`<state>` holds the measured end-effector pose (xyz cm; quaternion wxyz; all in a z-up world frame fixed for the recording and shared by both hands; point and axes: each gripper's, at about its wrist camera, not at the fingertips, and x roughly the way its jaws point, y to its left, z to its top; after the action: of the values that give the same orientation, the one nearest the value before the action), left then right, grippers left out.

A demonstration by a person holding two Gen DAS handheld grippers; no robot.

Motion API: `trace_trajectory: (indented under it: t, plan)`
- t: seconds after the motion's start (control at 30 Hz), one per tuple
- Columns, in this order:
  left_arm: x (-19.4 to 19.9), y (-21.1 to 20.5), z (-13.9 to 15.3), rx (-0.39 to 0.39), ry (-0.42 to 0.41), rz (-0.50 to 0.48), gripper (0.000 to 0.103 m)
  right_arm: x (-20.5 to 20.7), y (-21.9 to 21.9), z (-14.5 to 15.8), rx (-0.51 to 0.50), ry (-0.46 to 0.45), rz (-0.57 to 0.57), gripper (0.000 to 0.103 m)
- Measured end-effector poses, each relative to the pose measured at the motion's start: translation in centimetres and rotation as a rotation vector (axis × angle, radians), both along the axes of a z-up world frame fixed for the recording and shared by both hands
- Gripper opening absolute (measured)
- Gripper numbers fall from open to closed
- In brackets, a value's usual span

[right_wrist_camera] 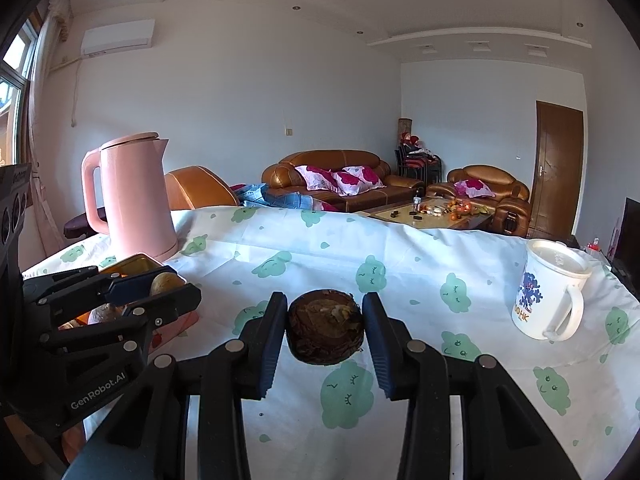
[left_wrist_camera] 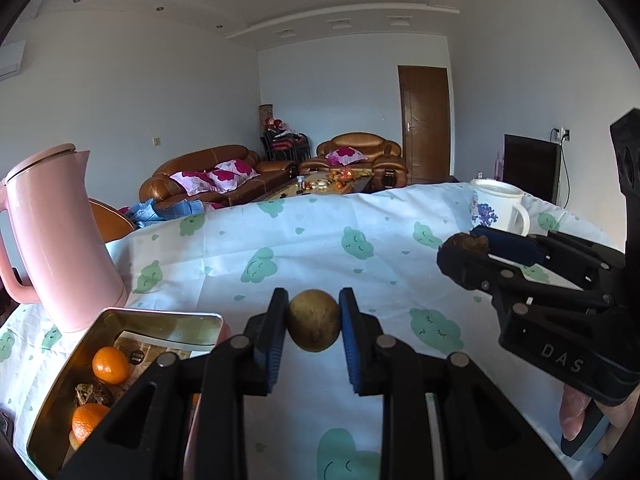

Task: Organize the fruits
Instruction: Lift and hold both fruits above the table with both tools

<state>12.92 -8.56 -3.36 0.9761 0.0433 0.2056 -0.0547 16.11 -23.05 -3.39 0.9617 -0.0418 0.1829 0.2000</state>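
Living room; table under white cloth (left_wrist_camera: 320,240) with green cloud print. Left gripper (left_wrist_camera: 313,322) pinching a round, dull yellow-brown fruit (left_wrist_camera: 313,320) between both pads, above the cloth. Right gripper (right_wrist_camera: 325,326) clamped on a dark brown, wrinkled fruit (right_wrist_camera: 325,326), flaky on top. Seen only in left view: two oranges (left_wrist_camera: 110,365) inside gold tin (left_wrist_camera: 160,316), beside pink kettle (left_wrist_camera: 56,240). Clear in right view: lidded white mug (right_wrist_camera: 552,292), far right.
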Motion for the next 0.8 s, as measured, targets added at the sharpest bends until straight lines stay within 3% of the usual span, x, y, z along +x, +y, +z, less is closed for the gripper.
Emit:
trace_trajectory:
  t: [0.8]
  plan:
    - [-2.0, 0.4, 0.6, 0.006, -0.092, 0.022, 0.027, -2.6, 0.2, 0.5, -0.007, -0.101, 0.020, 0.041]
